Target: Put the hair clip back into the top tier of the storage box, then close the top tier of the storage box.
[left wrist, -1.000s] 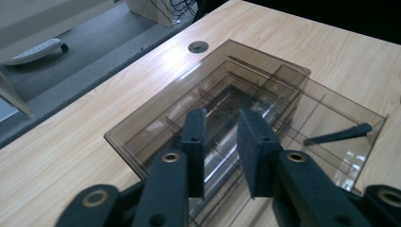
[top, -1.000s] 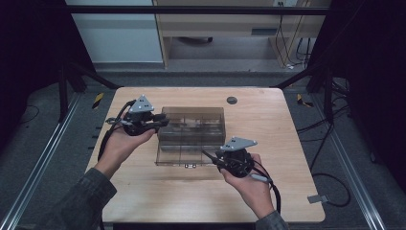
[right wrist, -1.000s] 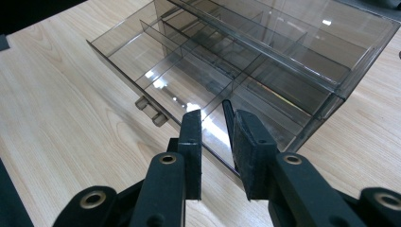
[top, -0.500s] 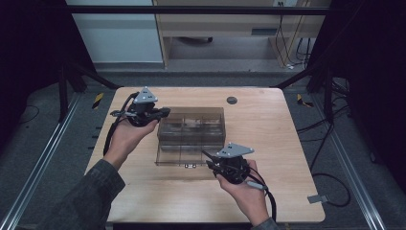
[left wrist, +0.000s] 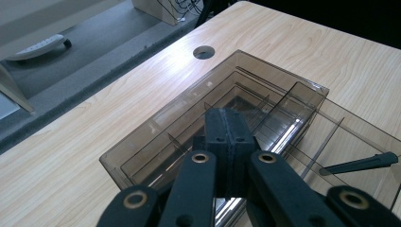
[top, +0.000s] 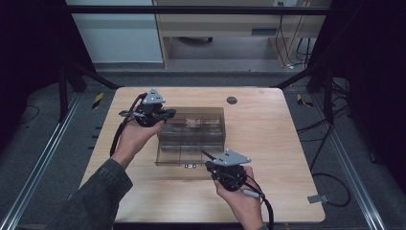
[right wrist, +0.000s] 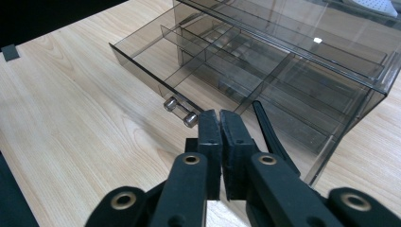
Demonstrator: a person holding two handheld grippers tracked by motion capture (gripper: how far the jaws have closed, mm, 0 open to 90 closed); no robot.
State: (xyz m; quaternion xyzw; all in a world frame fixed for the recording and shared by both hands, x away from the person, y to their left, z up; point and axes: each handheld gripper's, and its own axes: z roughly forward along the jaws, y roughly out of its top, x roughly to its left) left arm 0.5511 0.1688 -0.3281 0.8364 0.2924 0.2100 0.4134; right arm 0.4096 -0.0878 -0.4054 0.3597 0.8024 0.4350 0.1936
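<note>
A smoky clear plastic organiser case (top: 194,122) stands mid-table, its divided drawer (top: 182,154) pulled out toward me. The drawer's small metal handle (top: 190,165) faces the front edge. My left gripper (top: 170,113) is shut and empty at the case's far-left top corner; in the left gripper view its jaws (left wrist: 228,116) lie over the case top (left wrist: 156,137). My right gripper (top: 207,155) is beside the drawer's front right corner. Its jaws (right wrist: 219,116) have just been closing and are shut with nothing between them, a little right of the handle (right wrist: 181,112).
A round grommet hole (top: 231,100) sits in the tabletop behind the case. Cables trail from both grippers over the table edge. A yellow-black item (top: 97,99) lies on the floor at the left, a grey tag (top: 316,198) at the right.
My right hand has shifted slightly toward the front edge and lower, and its jaws have closed. The left hand has stayed by the case corner. The drawer has not moved.
</note>
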